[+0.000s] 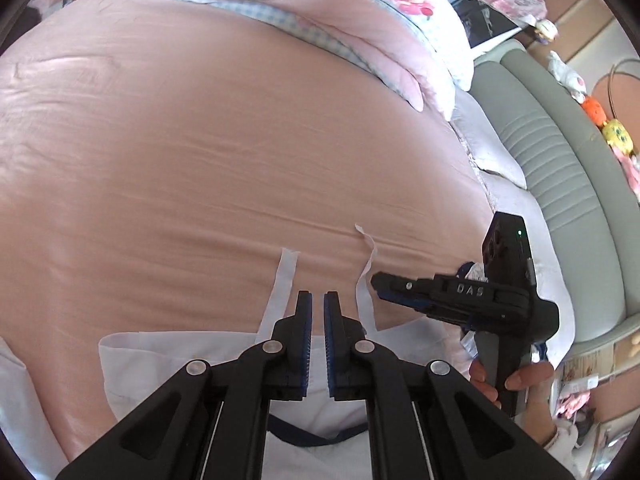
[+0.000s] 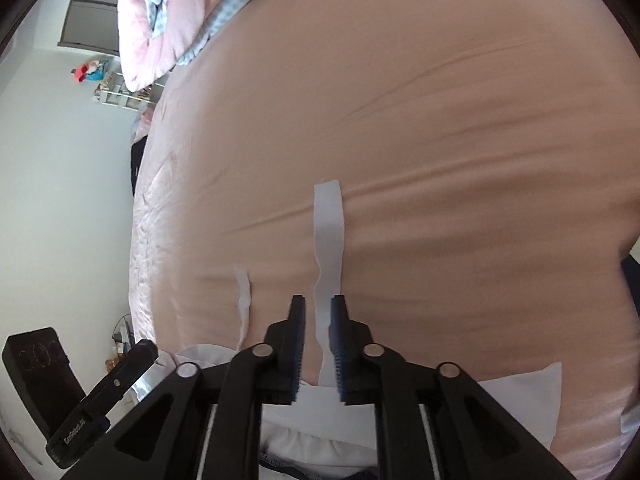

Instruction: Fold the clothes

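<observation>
The white garment (image 1: 200,356) lies bunched at the near edge of the bed, on the peach sheet (image 1: 200,140), with a dark navy trim (image 1: 316,438) showing under the tools; two white straps run from it away across the sheet, roughly parallel and apart from each other; the left tool (image 1: 317,300) hangs above the garment's far hem, between the two straps, its fingers drawn together to a thin slit with nothing between them; the flat strap (image 1: 286,280) lies just beside its left finger, untouched; the right tool (image 2: 318,304), held by a person's hand (image 1: 520,380) at the handle, points in from the side with its tip just beside the wavy strap (image 2: 329,232); its fingers stand apart and, in its own view, that strap runs down the gap between them, close to the right pad but not pinched, so it grips nothing; beyond the strap ends the sheet stretches wide and bare, with only shallow creases, up to a pink and blue-checked quilt (image 1: 320,8) heaped at the far side; a grey-green padded headboard (image 1: 560,160) and white pillows (image 1: 492,148) bound the bed on the side of the right tool; in the right wrist view the bed's other edge drops away at the left of the picture, well apart from the straps.
</observation>
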